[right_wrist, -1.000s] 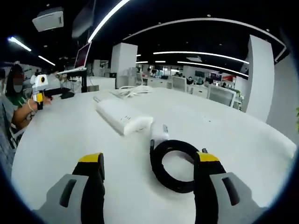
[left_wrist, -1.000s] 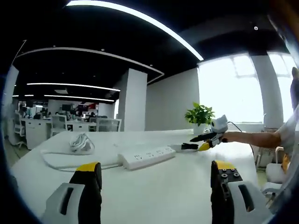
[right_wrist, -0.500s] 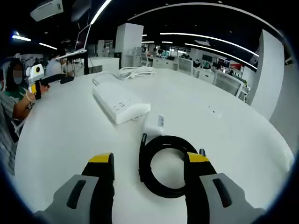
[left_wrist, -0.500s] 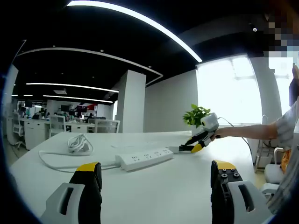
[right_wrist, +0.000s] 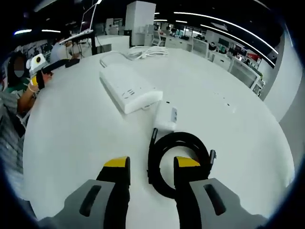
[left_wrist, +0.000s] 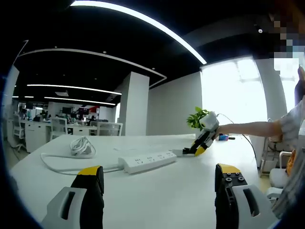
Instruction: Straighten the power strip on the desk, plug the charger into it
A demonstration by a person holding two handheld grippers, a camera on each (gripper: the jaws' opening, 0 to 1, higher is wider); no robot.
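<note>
A white power strip (left_wrist: 147, 161) lies on the white table (left_wrist: 167, 195), its cord running to a white coil (left_wrist: 82, 145). My left gripper (left_wrist: 159, 171) hovers open over the near table, nothing between its fingers. My right gripper (left_wrist: 202, 139) tilts down past the strip's far end. In the right gripper view the power strip (right_wrist: 128, 88) lies ahead, a white charger (right_wrist: 166, 117) just beyond its end, and the charger's black coiled cable (right_wrist: 181, 143) closest. The right gripper (right_wrist: 151, 164) is open, narrowed, with the coil's left arc between its fingers.
A potted plant (left_wrist: 200, 118) stands at the table's far edge by the window. Office desks and chairs (left_wrist: 57, 126) fill the room behind. A person (right_wrist: 14, 90) stands at the table's left edge, holding the left gripper (right_wrist: 40, 67).
The right gripper has come lower and closer over the black cable coil, and its jaws have narrowed around the coil's left side. The left gripper has stayed put.
</note>
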